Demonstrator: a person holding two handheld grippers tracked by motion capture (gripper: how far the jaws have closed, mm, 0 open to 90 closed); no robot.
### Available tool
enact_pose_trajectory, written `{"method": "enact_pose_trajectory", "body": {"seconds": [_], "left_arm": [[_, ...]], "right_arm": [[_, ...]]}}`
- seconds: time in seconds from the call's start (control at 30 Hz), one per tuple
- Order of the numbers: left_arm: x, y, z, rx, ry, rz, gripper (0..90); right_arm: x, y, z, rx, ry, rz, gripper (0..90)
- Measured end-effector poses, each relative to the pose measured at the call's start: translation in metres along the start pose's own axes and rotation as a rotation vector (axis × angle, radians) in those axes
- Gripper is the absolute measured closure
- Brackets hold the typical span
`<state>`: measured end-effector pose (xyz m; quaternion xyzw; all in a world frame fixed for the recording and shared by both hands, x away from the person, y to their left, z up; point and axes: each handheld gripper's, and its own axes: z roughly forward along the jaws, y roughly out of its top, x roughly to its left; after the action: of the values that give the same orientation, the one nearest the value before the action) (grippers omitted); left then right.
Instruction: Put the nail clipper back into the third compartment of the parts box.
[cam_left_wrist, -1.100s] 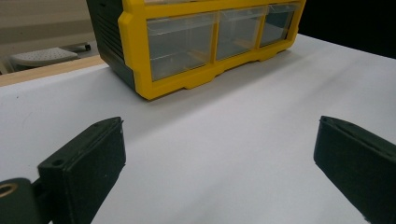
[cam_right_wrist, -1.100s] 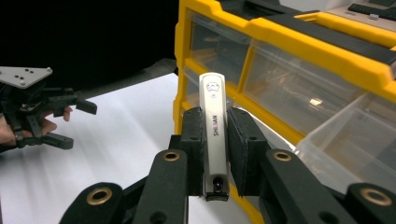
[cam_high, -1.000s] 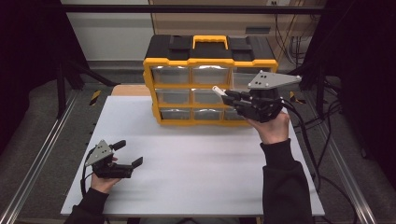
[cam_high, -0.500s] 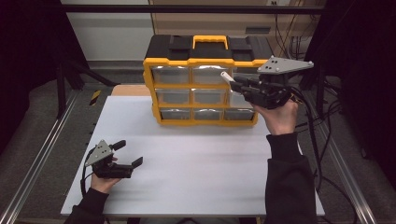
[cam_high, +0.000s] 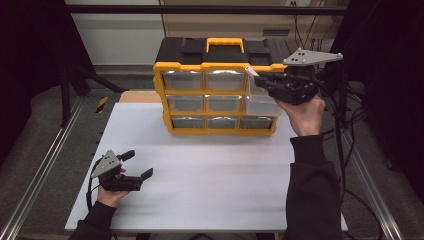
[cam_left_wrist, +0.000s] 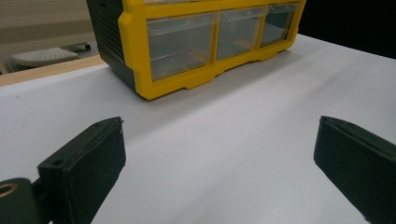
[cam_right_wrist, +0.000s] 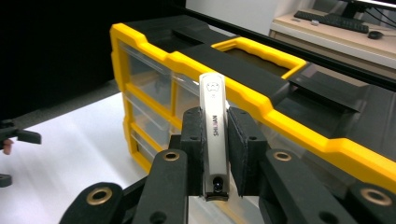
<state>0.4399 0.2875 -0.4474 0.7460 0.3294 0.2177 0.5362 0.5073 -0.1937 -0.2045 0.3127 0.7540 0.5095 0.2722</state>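
Observation:
A yellow and black drawer organizer (cam_high: 217, 95) with clear drawers stands at the back of the white table (cam_high: 210, 175). My right gripper (cam_high: 265, 82) is raised at the organizer's top right corner, shut on a silver nail clipper (cam_right_wrist: 214, 135). The clipper's tip (cam_high: 251, 71) points left, in front of the top right drawer. In the right gripper view the organizer (cam_right_wrist: 261, 93) lies just beyond the clipper. My left gripper (cam_high: 138, 164) rests on the table at the front left, open and holding nothing. Its view faces the organizer's bottom row (cam_left_wrist: 201, 42) across bare table.
Metal rails (cam_high: 45, 170) run along both sides of the table. Cables (cam_high: 345, 130) hang at the right behind my right hand. A wooden board (cam_high: 137, 96) lies behind the table's left back edge. A desk with a keyboard (cam_right_wrist: 336, 21) stands beyond the organizer.
My right gripper has lifted the nail clipper up and to the right, from the middle drawer row to the top right corner. The left gripper has stayed put.

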Motion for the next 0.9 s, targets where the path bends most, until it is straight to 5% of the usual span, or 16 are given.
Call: {"method": "enact_pose_trajectory", "body": {"seconds": [0.5, 0.9], "left_arm": [[0.000, 0.000, 0.000, -0.002, 0.000, -0.001, 2.2], [0.000, 0.000, 0.000, 0.000, 0.000, 0.000, 2.2]], "right_arm": [[-0.021, -0.005, 0.008, 0.052, -0.077, 0.019, 77.5], [-0.030, -0.016, 0.009, 0.085, -0.092, 0.040, 77.5]]}}
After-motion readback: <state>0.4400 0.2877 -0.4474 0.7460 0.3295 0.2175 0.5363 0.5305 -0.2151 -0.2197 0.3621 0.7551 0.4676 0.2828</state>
